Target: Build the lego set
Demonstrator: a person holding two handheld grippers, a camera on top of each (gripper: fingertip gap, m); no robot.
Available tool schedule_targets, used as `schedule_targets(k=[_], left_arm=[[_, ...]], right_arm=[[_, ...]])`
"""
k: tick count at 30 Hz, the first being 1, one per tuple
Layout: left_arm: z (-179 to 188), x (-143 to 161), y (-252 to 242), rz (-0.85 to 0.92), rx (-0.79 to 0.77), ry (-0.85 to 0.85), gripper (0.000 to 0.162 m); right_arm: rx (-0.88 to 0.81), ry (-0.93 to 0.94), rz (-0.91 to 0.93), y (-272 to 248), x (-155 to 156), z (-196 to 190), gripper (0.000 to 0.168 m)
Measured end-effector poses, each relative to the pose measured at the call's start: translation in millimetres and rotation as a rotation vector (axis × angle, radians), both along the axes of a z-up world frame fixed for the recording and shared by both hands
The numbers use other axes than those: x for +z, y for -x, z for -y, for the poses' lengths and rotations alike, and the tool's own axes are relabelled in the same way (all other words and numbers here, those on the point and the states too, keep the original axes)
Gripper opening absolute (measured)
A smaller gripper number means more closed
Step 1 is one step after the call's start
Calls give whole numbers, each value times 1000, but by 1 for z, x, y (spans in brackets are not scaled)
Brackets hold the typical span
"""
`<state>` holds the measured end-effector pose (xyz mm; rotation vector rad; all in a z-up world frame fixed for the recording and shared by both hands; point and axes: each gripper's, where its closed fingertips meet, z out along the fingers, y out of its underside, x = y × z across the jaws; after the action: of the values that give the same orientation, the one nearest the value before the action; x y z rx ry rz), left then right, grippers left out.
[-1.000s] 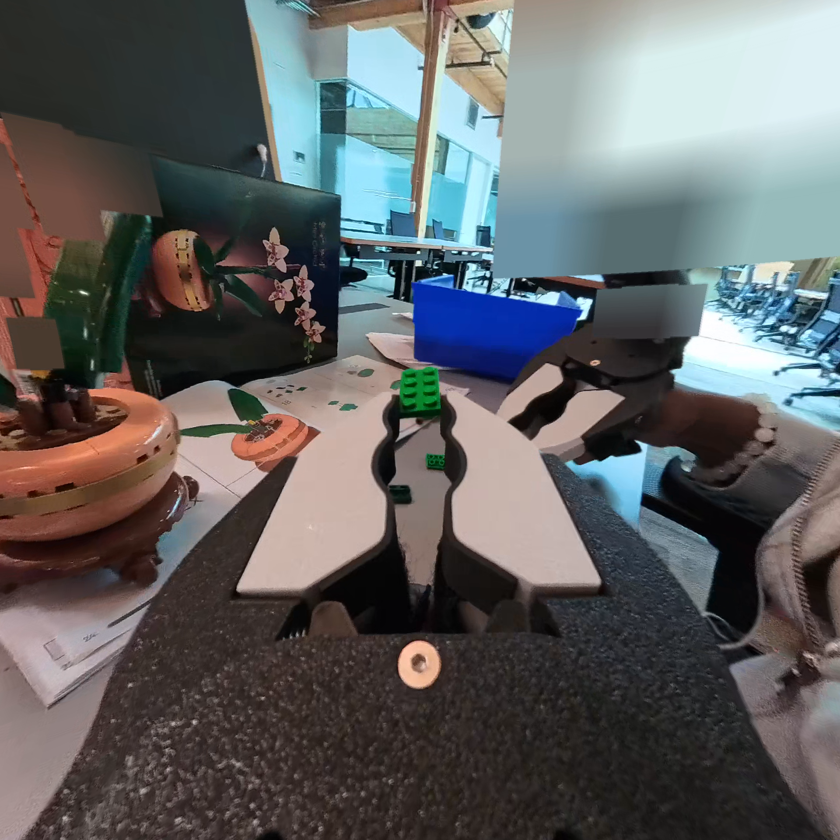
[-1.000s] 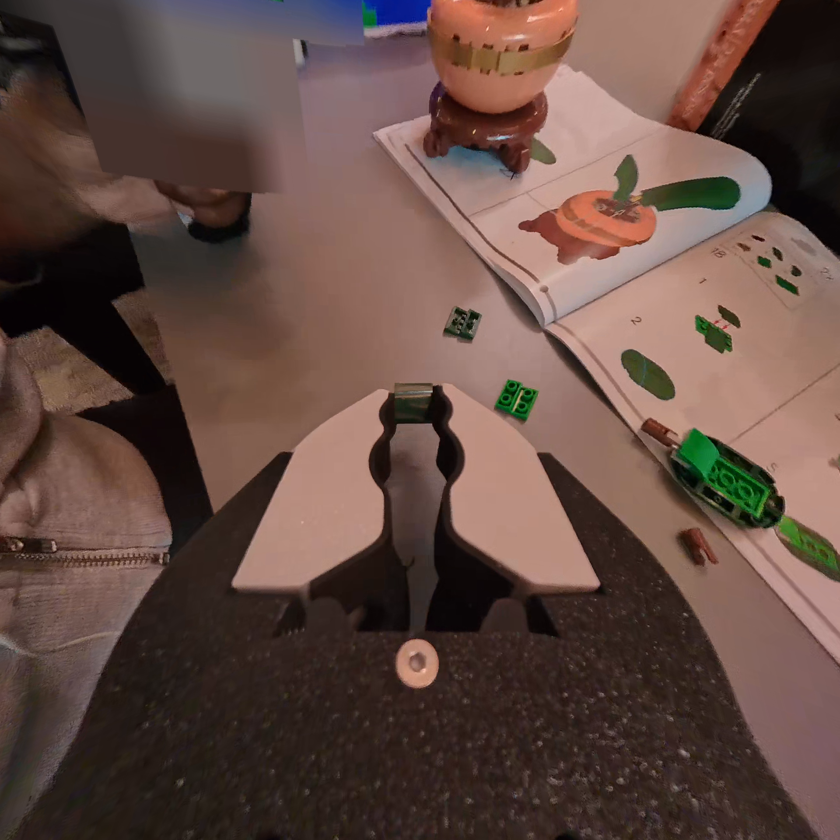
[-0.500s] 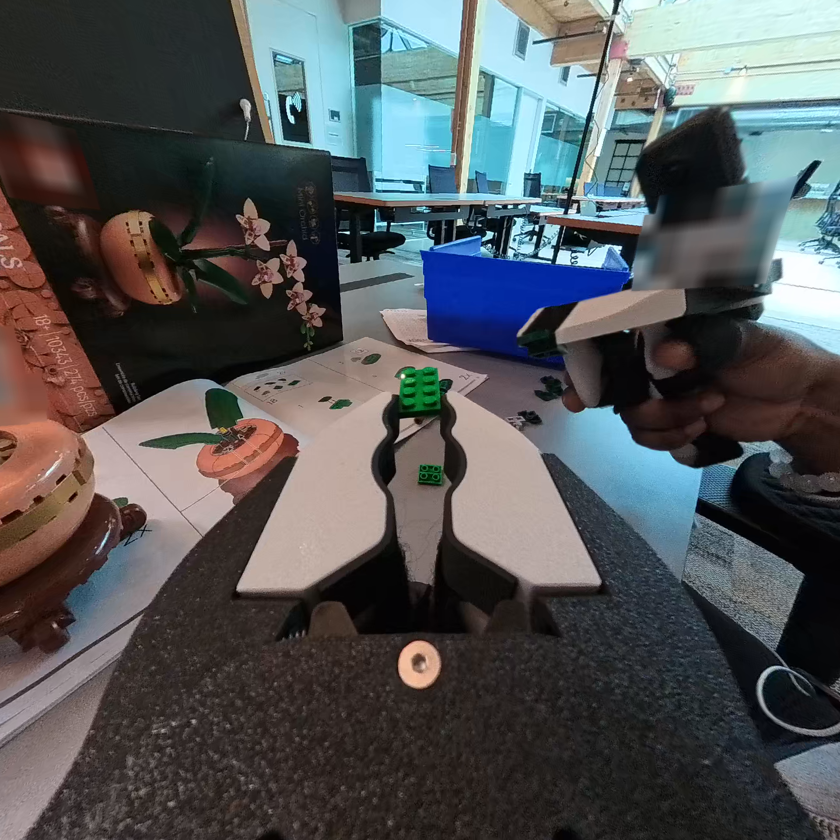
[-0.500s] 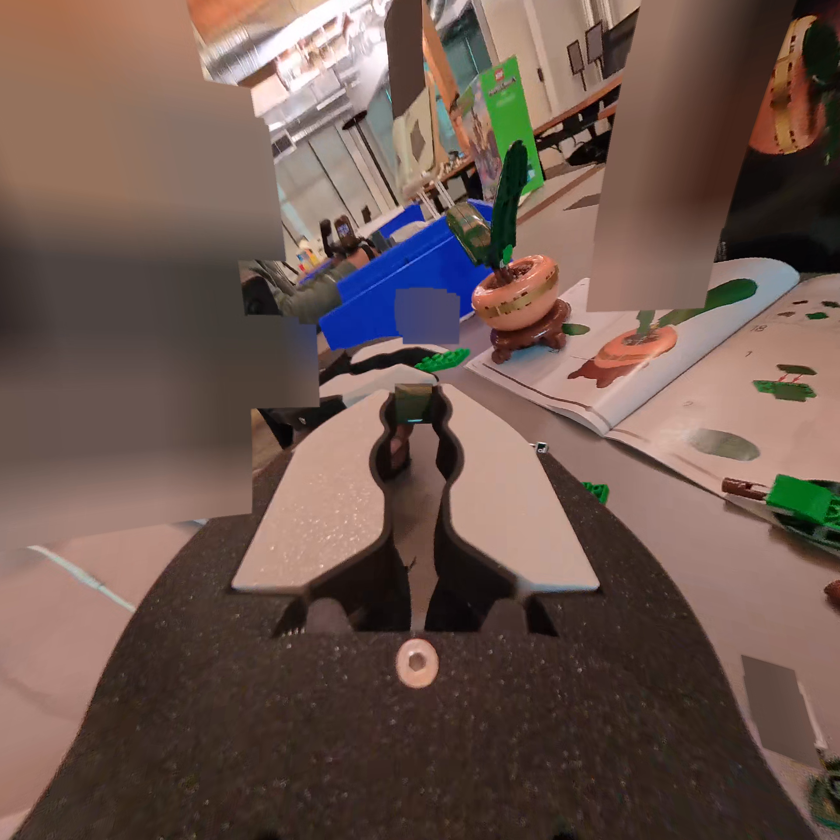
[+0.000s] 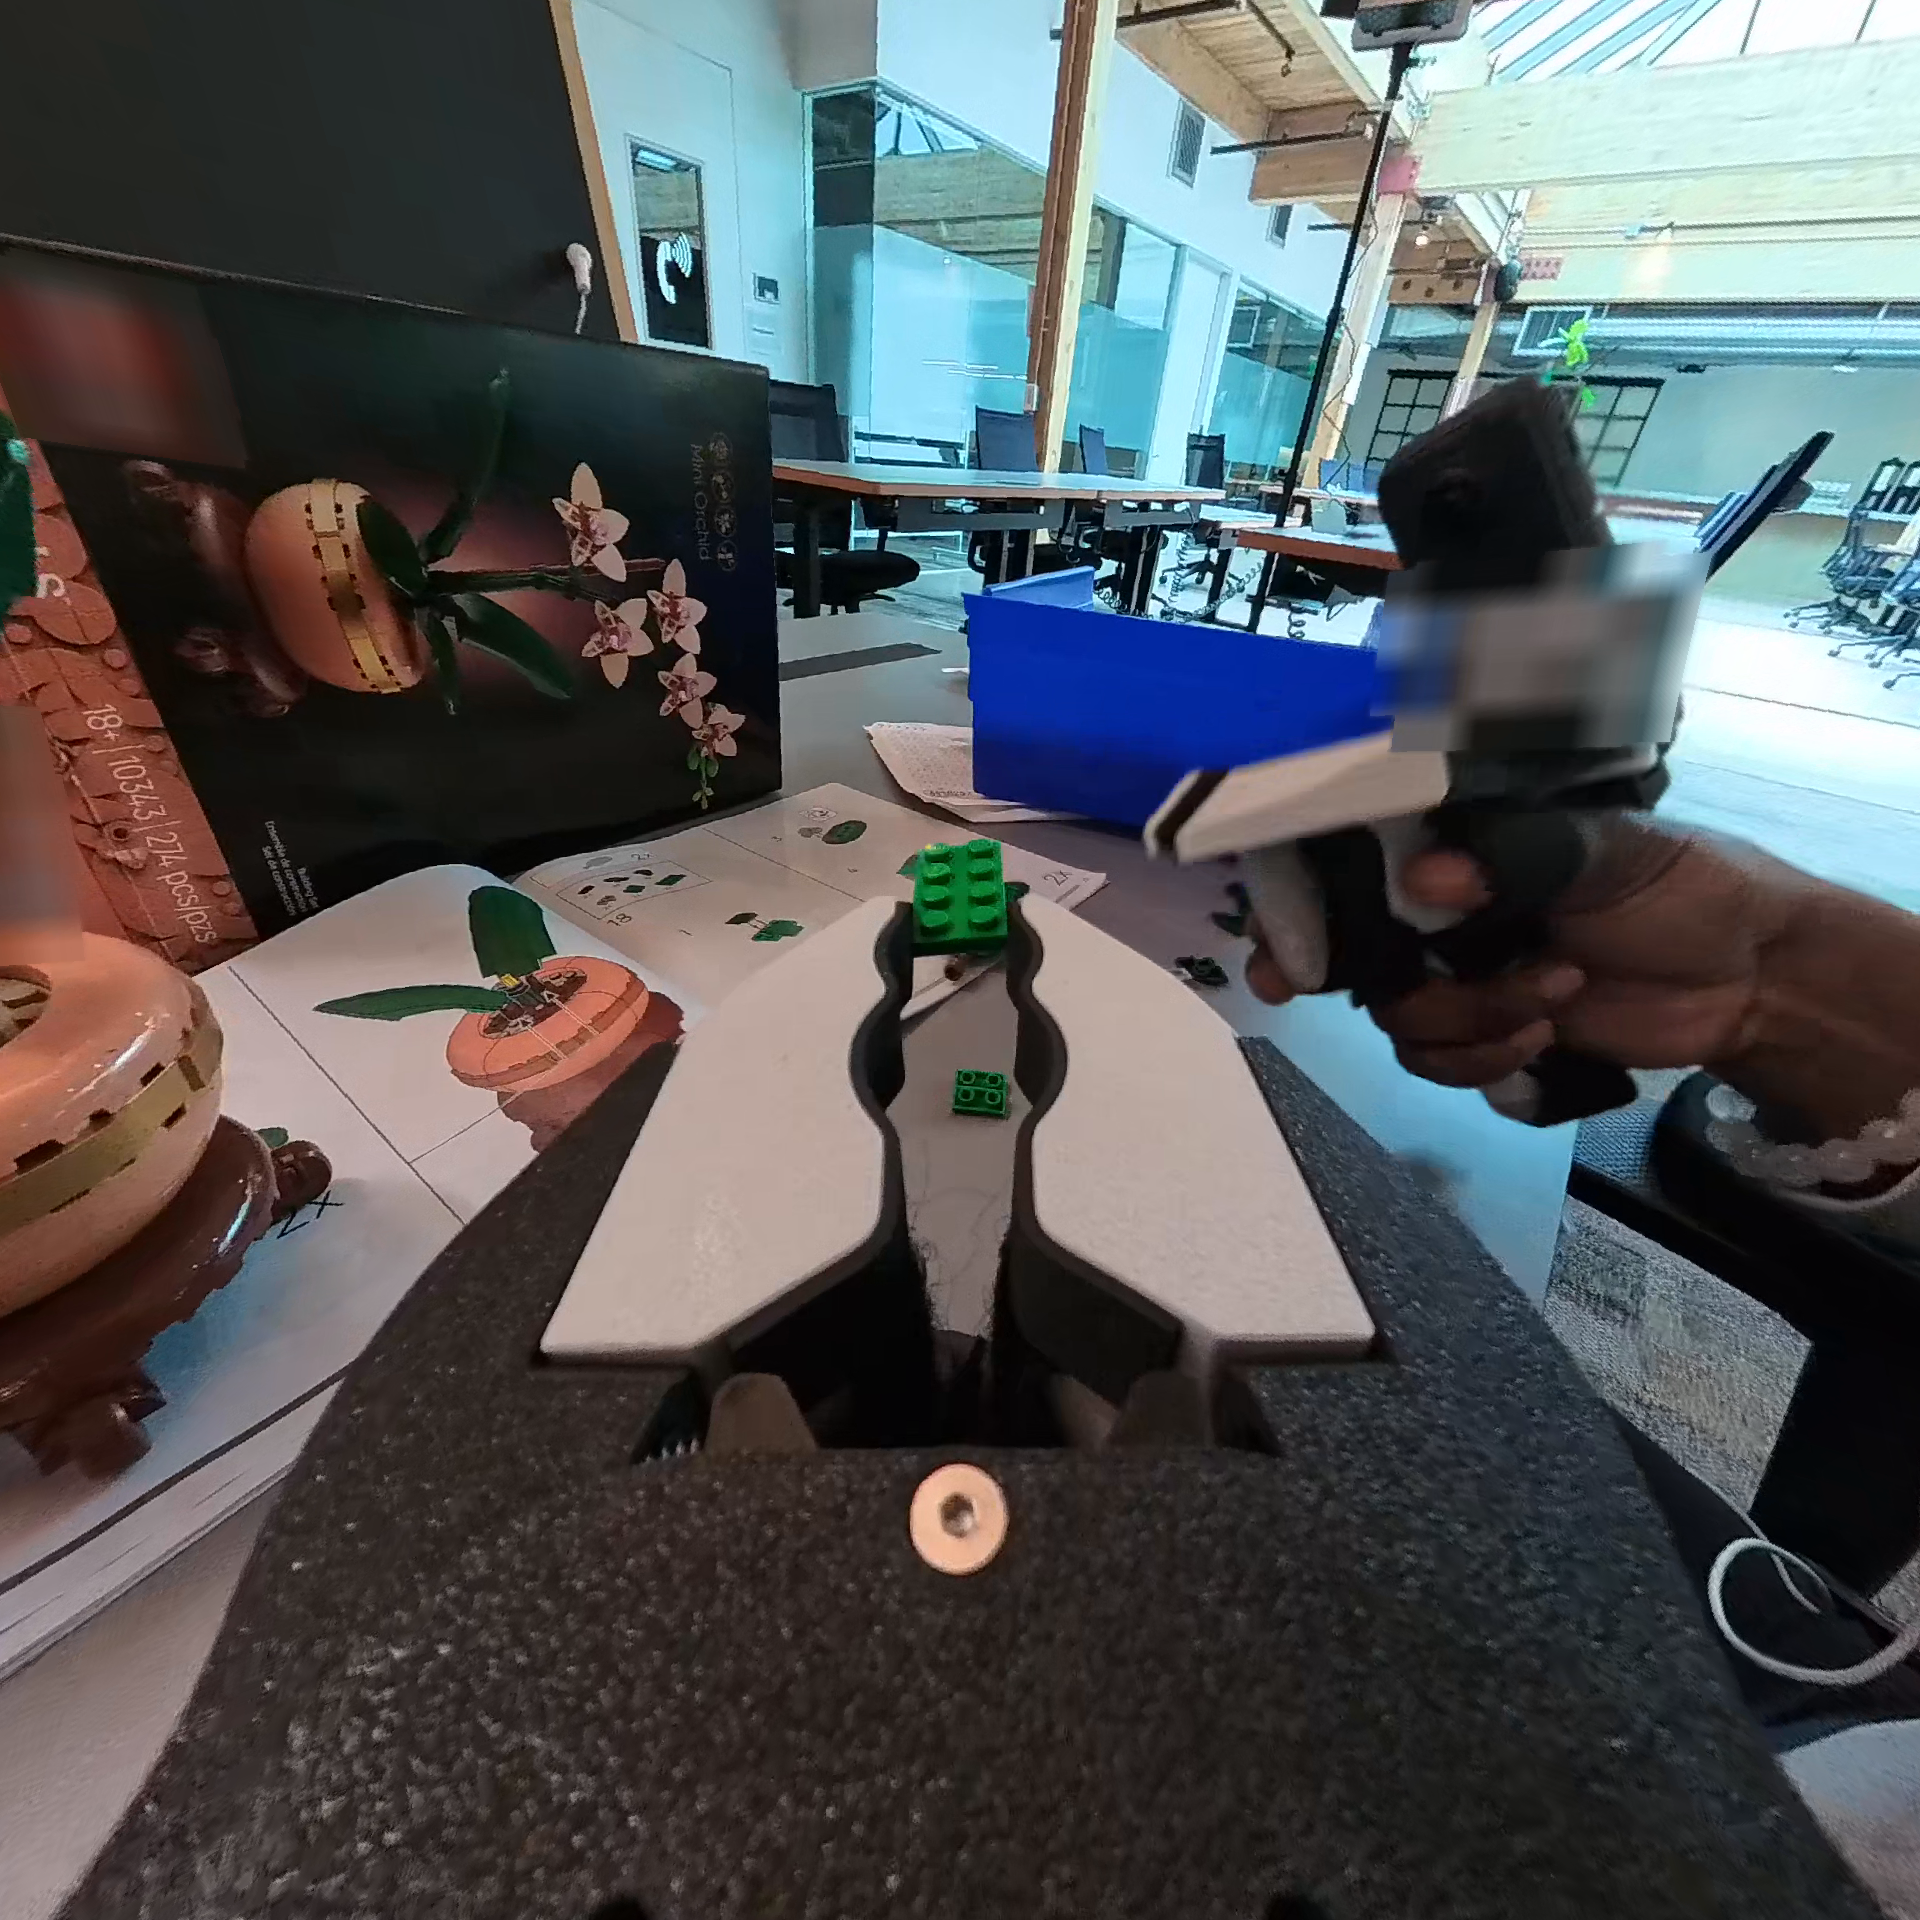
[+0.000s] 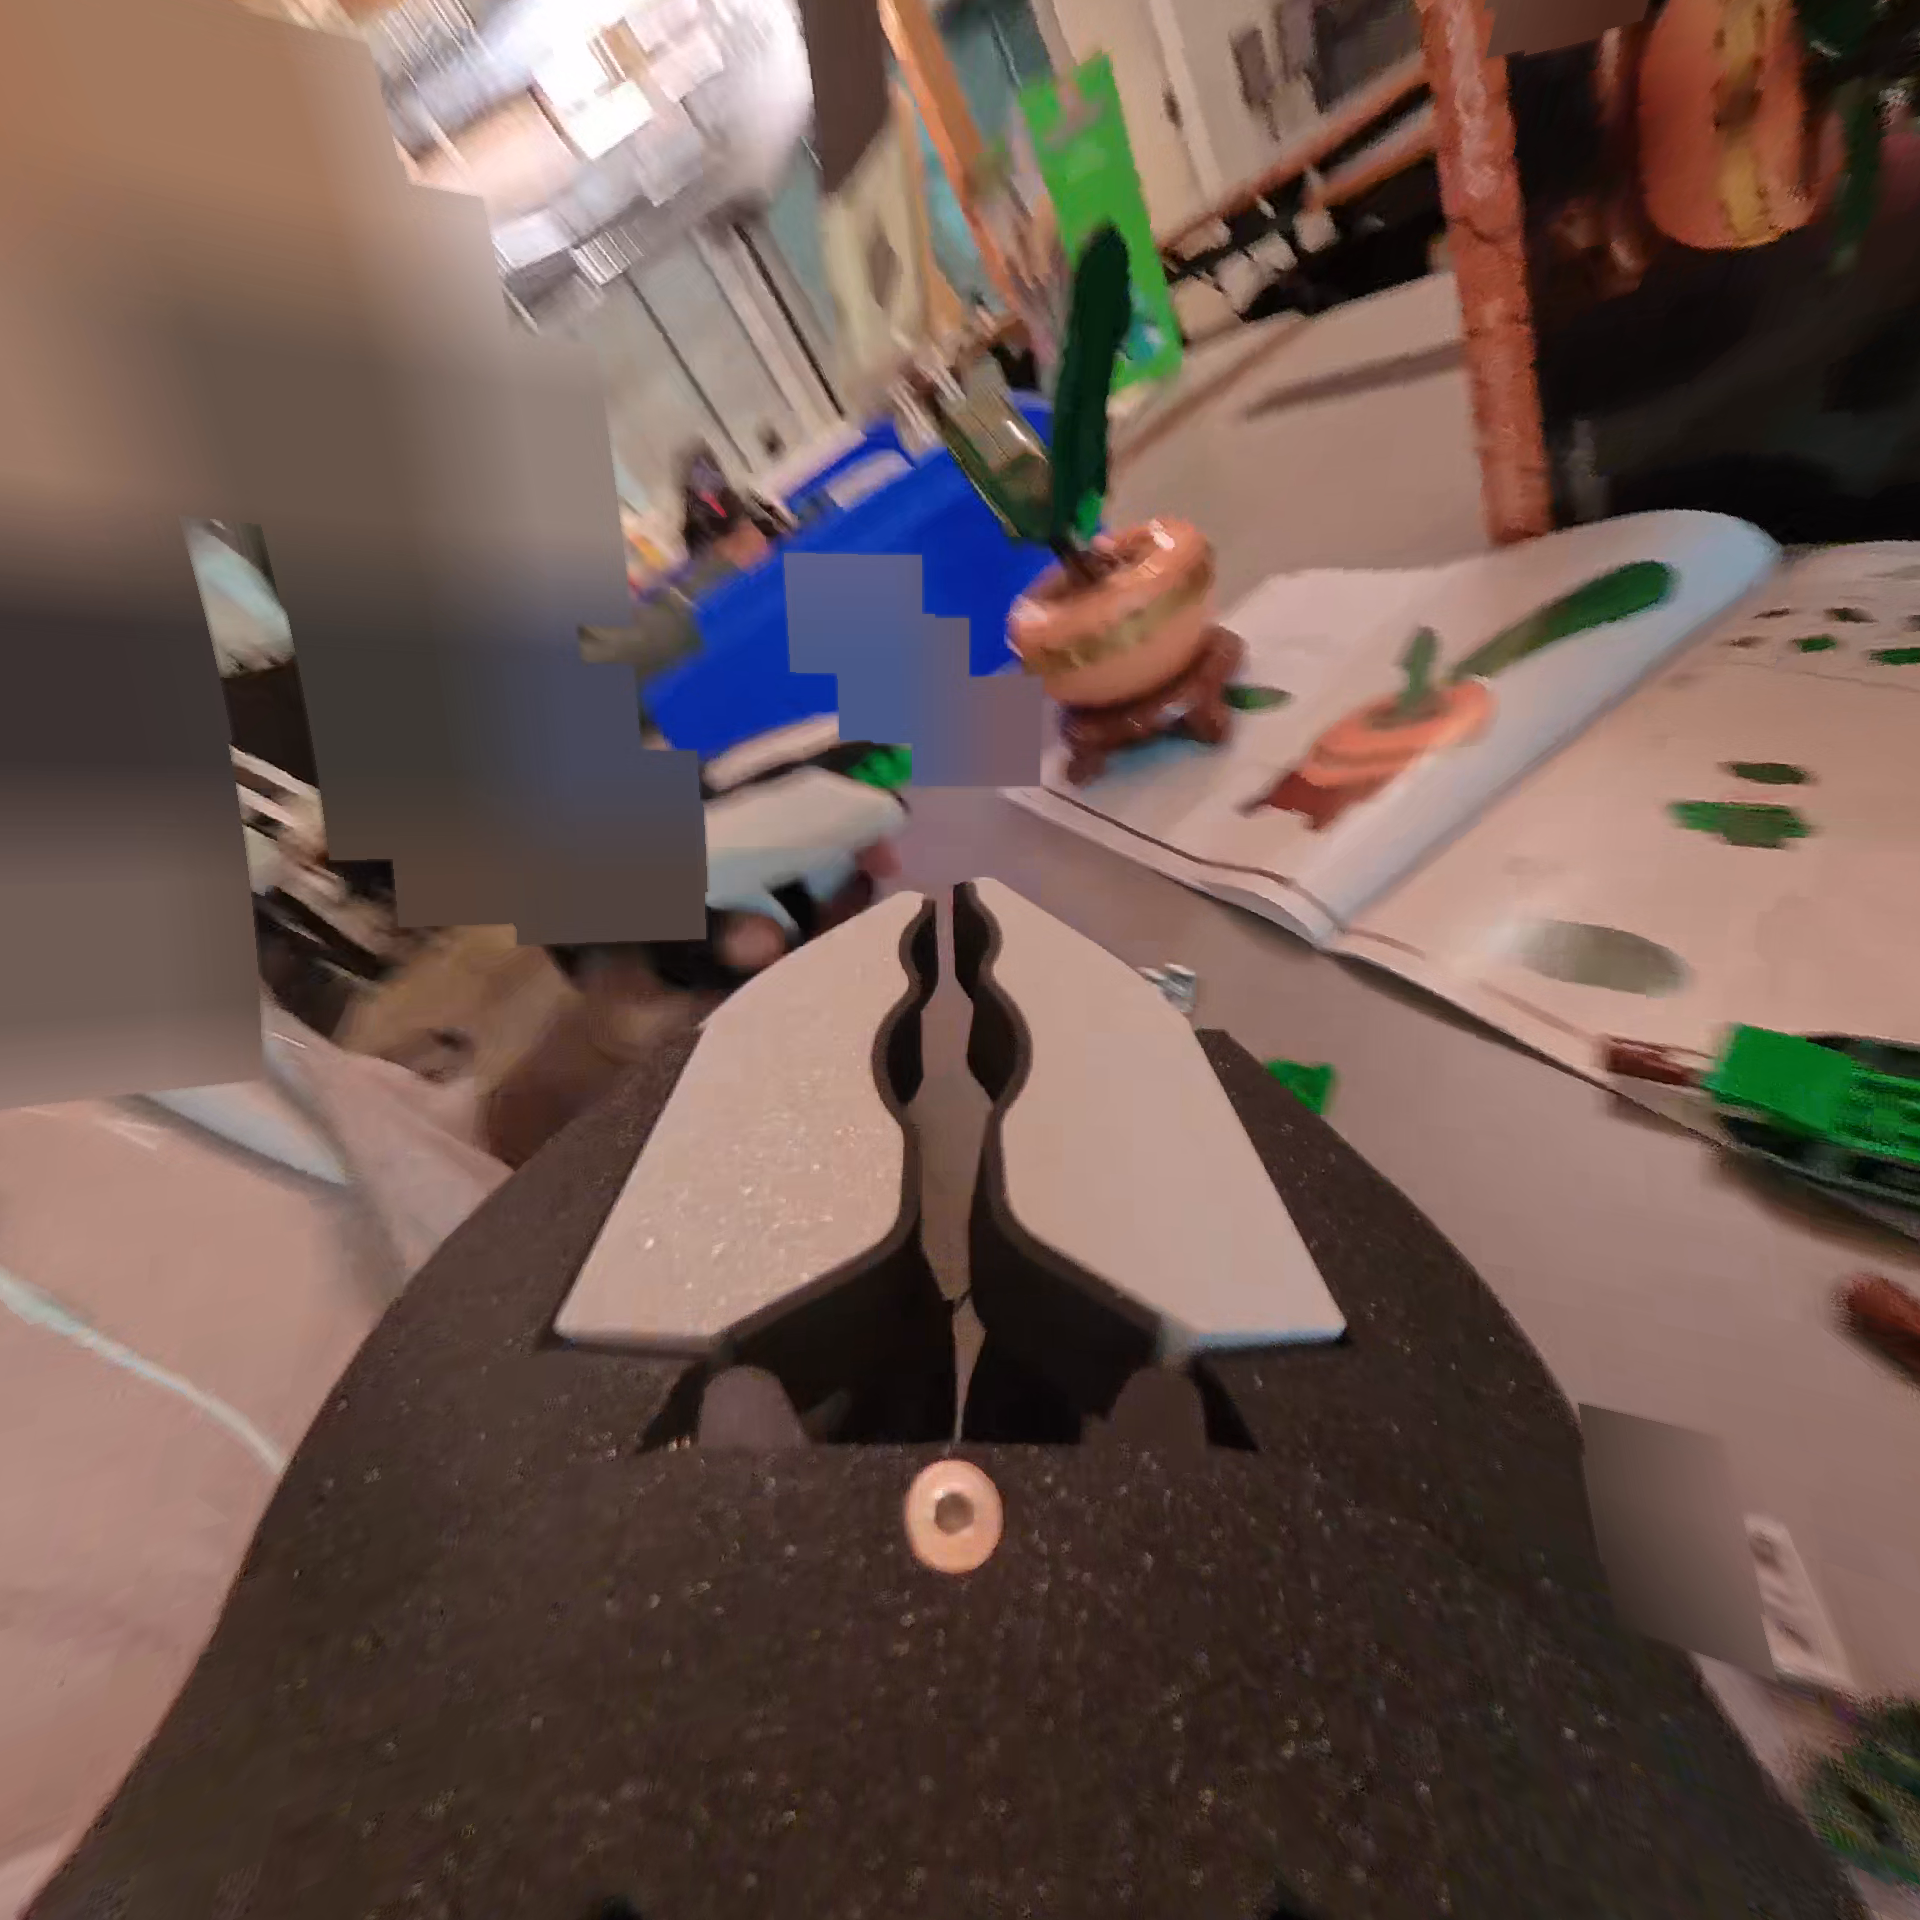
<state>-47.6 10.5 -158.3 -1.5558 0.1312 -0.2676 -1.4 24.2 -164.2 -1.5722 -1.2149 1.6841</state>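
Observation:
My left gripper (image 5: 958, 914) is shut on a bright green 2x4 brick (image 5: 958, 896), held studs-up above the table. A small green 2x2 plate (image 5: 980, 1093) lies on the table under its fingers. My right gripper (image 6: 954, 902) has its fingers almost together, and I see nothing between them. It also shows in the left wrist view (image 5: 1169, 836), raised in a hand to the right of the brick. The left gripper with its brick (image 6: 883, 771) shows blurred ahead in the right wrist view. A green leaf assembly (image 6: 1849, 1101) lies on the open instruction booklet (image 6: 1455, 831).
A peach pot model on a brown stand (image 5: 83, 1122) sits on the booklet (image 5: 416, 1039) at left; in the right wrist view (image 6: 1122, 623) it carries a dark green leaf. The set's box (image 5: 416, 623) and a blue bin (image 5: 1164, 707) stand behind. A brown piece (image 6: 1881, 1309) lies at right. One gripper's finger ends stand about 6 cm off the other's.
The right gripper's fingers have closed together, and the dark green piece they held no longer shows. The left gripper still holds the green brick, little moved.

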Motion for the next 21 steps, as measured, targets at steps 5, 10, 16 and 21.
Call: schedule_targets(k=[5,10,16,21], left_arm=[[-1,1,32,-93,117,-6,16],[7,11,70,-30,171,-37,16],[13,12,77,-39,185,-60,16],[15,12,74,-64,177,-65,16]], right_arm=[[98,-417,197,-12,-34,23,20],[367,-630,193,-2,-50,92,22],[502,-741,241,34,-71,130,25],[514,-741,340,41,-87,126,21]])
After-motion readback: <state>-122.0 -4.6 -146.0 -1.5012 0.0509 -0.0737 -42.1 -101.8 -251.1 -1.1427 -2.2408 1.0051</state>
